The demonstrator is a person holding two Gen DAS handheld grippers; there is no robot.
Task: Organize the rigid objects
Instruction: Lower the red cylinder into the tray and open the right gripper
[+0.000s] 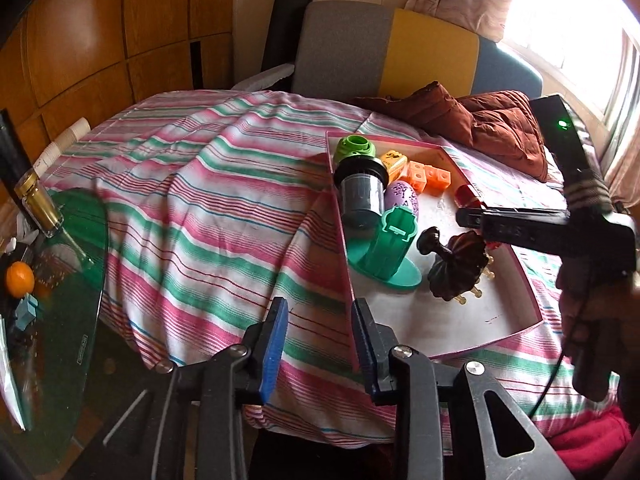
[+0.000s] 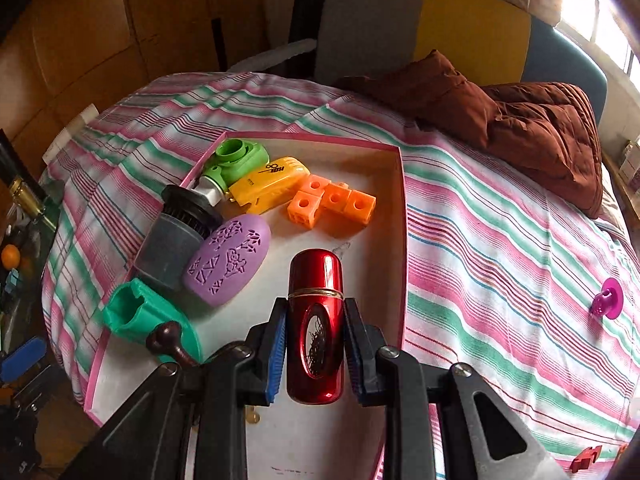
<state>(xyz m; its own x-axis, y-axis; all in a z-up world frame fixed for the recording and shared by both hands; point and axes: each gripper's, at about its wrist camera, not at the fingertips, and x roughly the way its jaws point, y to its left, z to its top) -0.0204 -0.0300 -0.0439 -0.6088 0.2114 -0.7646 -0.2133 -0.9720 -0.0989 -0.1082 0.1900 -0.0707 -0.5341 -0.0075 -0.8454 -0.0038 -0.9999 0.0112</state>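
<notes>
A shallow pink-rimmed tray (image 2: 400, 200) lies on the striped bedsheet. In it are a green punch (image 2: 236, 160), a yellow punch (image 2: 272, 184), orange cubes (image 2: 332, 200), a purple egg shape (image 2: 228, 260), a grey-black cylinder (image 2: 172, 240), a teal stand (image 1: 384, 252) and a dark brown knobbed piece (image 1: 452, 268). My right gripper (image 2: 315, 308) is shut on a shiny red capsule (image 2: 316, 272) and hangs over the tray's bare floor. My left gripper (image 1: 320, 312) stands open at the tray's near left corner. The tray wall (image 1: 354, 320) runs just inside its right finger.
A brown quilted jacket (image 2: 540, 128) is bunched at the back right. A magenta piece (image 2: 608, 298) and a small red piece (image 2: 586, 458) lie on the sheet right of the tray. A glass table (image 1: 80, 280) with a bottle (image 1: 40, 208) and an orange (image 1: 19, 283) stands at left.
</notes>
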